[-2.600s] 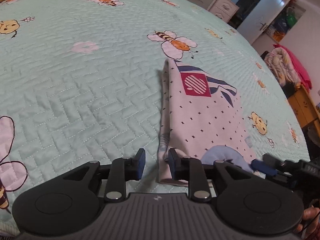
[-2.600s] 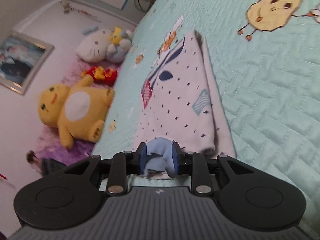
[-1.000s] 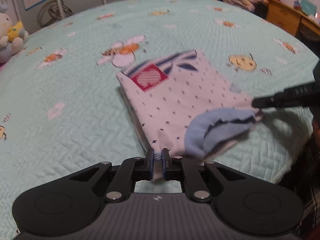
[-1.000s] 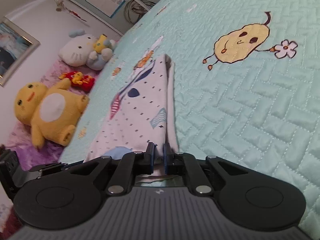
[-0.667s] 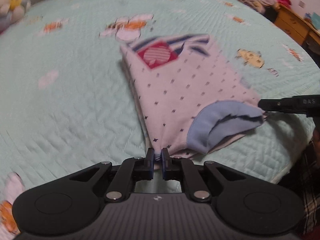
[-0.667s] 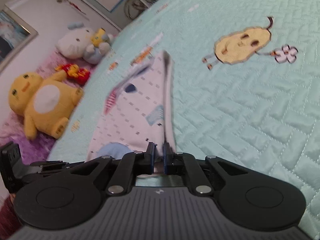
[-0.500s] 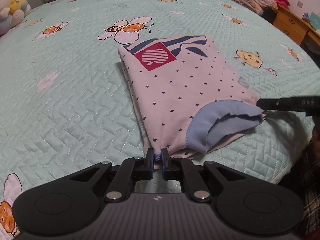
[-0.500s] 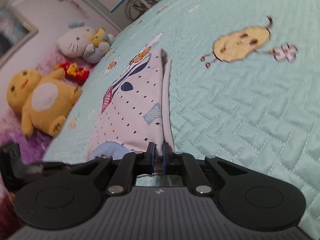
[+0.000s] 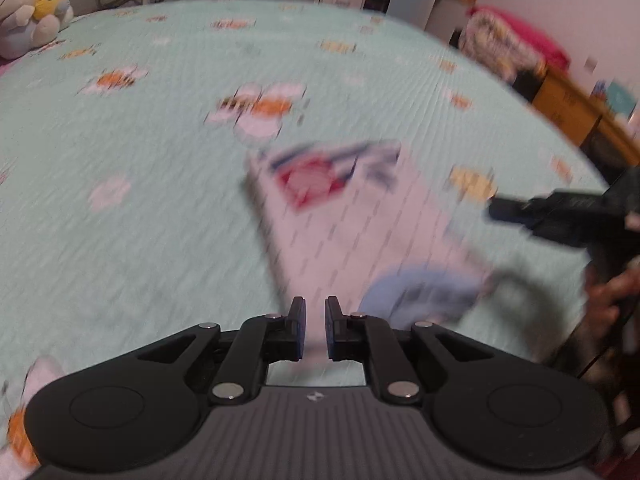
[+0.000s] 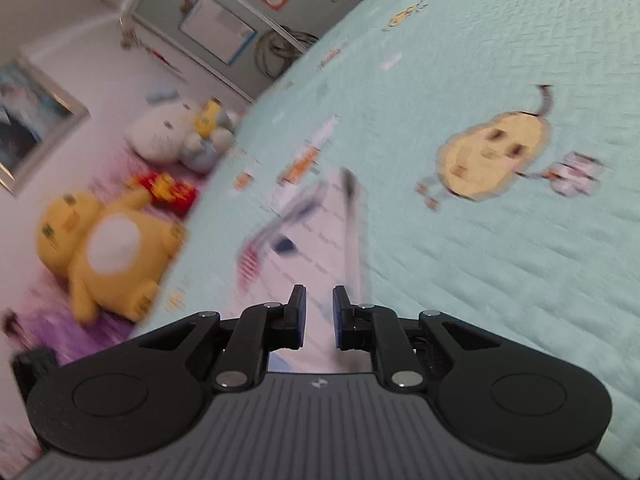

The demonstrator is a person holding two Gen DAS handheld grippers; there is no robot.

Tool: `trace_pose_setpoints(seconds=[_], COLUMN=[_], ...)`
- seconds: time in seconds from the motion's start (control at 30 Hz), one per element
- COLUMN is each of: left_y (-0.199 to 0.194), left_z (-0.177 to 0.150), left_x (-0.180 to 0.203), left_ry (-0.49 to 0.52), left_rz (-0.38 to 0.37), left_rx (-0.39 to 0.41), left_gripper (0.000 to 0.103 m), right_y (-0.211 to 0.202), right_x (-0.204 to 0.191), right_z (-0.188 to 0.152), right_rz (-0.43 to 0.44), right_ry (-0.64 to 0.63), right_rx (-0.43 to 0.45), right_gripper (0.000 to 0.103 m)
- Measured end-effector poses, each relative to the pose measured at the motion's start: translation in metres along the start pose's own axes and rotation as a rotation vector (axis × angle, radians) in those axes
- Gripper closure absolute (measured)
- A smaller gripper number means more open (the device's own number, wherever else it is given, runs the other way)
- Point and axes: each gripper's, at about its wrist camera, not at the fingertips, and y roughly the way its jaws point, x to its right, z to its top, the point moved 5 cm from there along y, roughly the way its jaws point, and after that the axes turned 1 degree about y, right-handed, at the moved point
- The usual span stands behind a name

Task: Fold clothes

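A: Looking at the garment (image 9: 360,232), it lies flat on the bed (image 9: 140,184), near the edge closest to the person, folded into a long narrow shape w/ the red patch at the far end and the blue collar at the near end

B: So the lengthwise fold seems done?

A: Seems so, judging from how it lies. Pics are blurred tho, can't check the edges for neatness

B: Tools?

A: Left tool (image 9: 315,322): jaws opening, small gap, pale cloth shows in the gap but the pads don't look pressed on it. Right tool (image 10: 319,316): also opening, gap a bit wider, garment (image 10: 316,248) visible thru it, not pinched afaict

B: What's left?

A: Prob a crosswise fold to bring it down to a compact stack, then maybe a smooth-out. Nothing else to fold in view, only plush toys (image 10: 108,248) on the floor beside the bed
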Motion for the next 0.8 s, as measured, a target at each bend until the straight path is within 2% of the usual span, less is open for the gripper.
trace_pose_setpoints(seconds=[0.07,0.13,0.2,0.3,0.37,0.43,0.47,0.5,0.67,0.7,0.73,0.8], left_y=[0.016,0.041,0.067,0.109,0.133,0.132,0.131,0.128,0.088,0.075,0.062,0.038], left_z=[0.029,0.055,0.076,0.081,0.068,0.06,0.056,0.055,0.046,0.038,0.028,0.007], left_x=[0.002,-0.003,-0.011,-0.018,-0.018,-0.013,-0.01,-0.009,-0.004,-0.003,-0.006,-0.011], left_ry=[-0.042,-0.123,-0.209,-0.269,-0.243,-0.2,-0.178,-0.163,-0.107,-0.097,-0.105,-0.128], left_rz=[-0.001,0.014,-0.005,-0.012,0.03,0.045,0.051,0.054,0.037,0.036,0.058,0.109], left_rx=[0.052,0.095,0.116,0.072,-0.015,-0.009,-0.002,0.0,0.008,0.022,0.024,0.021], left_gripper=[0.093,0.093,0.091,0.091,0.091,0.091,0.091,0.091,0.09,0.086,0.076,0.066], right_y=[0.022,0.048,0.073,0.104,0.12,0.136,0.137,0.133,0.086,0.073,0.058,0.024], right_x=[-0.012,-0.023,-0.031,-0.026,-0.006,0.014,0.02,0.019,0.001,-0.005,-0.008,-0.005], right_z=[0.016,0.032,0.046,0.059,0.056,0.053,0.049,0.047,0.034,0.029,0.022,0.009], right_rz=[0.061,0.107,0.15,0.215,0.103,-0.022,-0.046,-0.037,0.016,0.025,0.026,0.009], right_ry=[0.022,0.039,0.07,0.167,0.164,0.155,0.13,0.125,0.056,0.032,0.011,0.005], right_rx=[-0.01,-0.014,-0.02,-0.017,-0.059,-0.104,-0.117,-0.111,-0.077,-0.077,-0.074,-0.063], right_gripper=[0.088,0.088,0.088,0.085,0.082,0.086,0.091,0.092,0.08,0.075,0.069,0.067])
